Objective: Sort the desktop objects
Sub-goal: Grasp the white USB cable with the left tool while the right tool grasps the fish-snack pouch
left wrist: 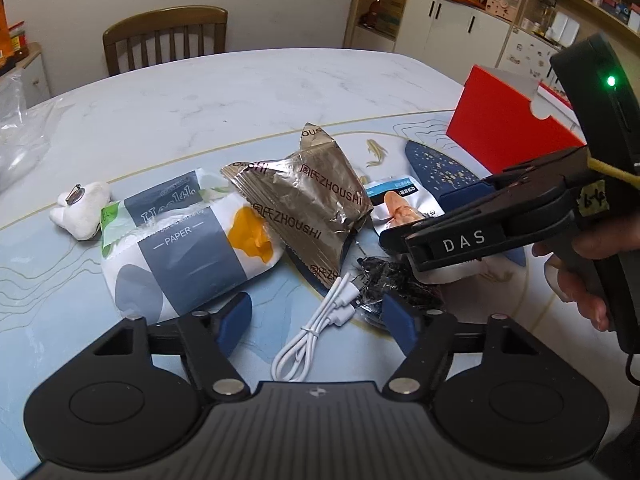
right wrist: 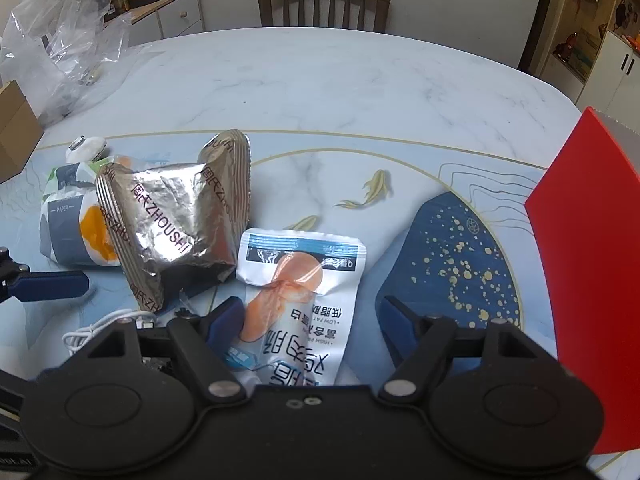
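Sorting this pile goes best one item at a time, so settle each gripper on a single thing before you close. Your left gripper (left wrist: 316, 320) hangs over the white cable (left wrist: 316, 332) with its jaws part open and nothing pressed between them; the cable lies loose on the desk (left wrist: 240, 92), in the gap between the fingers, beside a black crinkly packet (left wrist: 400, 284). Centre the coiled part between the pads and come down low, since a thin cord slips out of a high pinch. Your right gripper (right wrist: 312, 320) stands fairly wide over the white sausage pouch (right wrist: 304, 292), which lies flat near the silver ZHOUSHI bag (right wrist: 176, 224); the pads straddle it without touching. Take the pouch across its narrow width, clear of the foil bag's edge. The paper tissue pack (left wrist: 180, 248) and the small white plush (left wrist: 82, 208) wait further to the left, and the red box (left wrist: 504, 128) stands open at the right, probably the bin for one group. Both hands tilt steeply down towards the desk, the right one crossing in front of the left view, a hand (left wrist: 580, 276) wrapped on its handle.
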The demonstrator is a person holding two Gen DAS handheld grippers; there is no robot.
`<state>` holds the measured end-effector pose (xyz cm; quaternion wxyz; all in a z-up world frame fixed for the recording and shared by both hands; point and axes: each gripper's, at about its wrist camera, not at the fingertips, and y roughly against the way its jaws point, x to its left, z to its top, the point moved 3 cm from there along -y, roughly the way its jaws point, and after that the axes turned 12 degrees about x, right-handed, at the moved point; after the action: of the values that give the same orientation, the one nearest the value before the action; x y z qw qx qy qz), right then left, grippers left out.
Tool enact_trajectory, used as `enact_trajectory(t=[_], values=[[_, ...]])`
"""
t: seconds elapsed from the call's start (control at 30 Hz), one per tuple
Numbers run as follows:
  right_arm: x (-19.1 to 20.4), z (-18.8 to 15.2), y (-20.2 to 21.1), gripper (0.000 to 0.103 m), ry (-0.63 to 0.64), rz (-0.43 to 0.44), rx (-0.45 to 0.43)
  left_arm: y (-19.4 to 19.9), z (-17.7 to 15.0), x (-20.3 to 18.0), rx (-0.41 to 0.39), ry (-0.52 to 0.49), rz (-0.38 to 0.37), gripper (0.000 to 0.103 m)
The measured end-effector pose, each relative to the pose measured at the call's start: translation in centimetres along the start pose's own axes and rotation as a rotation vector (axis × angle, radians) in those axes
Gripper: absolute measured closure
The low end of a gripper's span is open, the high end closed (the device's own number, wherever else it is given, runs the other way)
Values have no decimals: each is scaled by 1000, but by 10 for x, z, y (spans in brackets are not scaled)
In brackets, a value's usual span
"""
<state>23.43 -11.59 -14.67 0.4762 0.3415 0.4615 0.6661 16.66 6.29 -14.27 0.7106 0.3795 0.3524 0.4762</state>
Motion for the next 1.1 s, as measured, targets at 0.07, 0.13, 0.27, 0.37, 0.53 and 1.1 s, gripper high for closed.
enact_trajectory(t=[0.07, 0.13, 0.27, 0.37, 0.53, 1.1], values=[[-1, 0, 0, 28, 5, 2, 1, 4, -1, 5, -2, 4, -27, 34], [0, 0, 0, 28, 9, 3, 0, 7, -3, 9, -1, 2, -41, 34], [-1, 0, 1, 28, 7, 2, -2, 0, -7, 10, 31, -31, -10, 34], [0, 0, 1, 28, 9, 2, -2, -4, -8, 7, 26, -45, -6, 34], [0, 0, 1, 29, 12, 2, -3, -6, -7, 4, 18, -54, 11, 48], [-18, 6, 12, 68, -22, 61, -44, -5, -6, -4, 26, -37, 48, 91]])
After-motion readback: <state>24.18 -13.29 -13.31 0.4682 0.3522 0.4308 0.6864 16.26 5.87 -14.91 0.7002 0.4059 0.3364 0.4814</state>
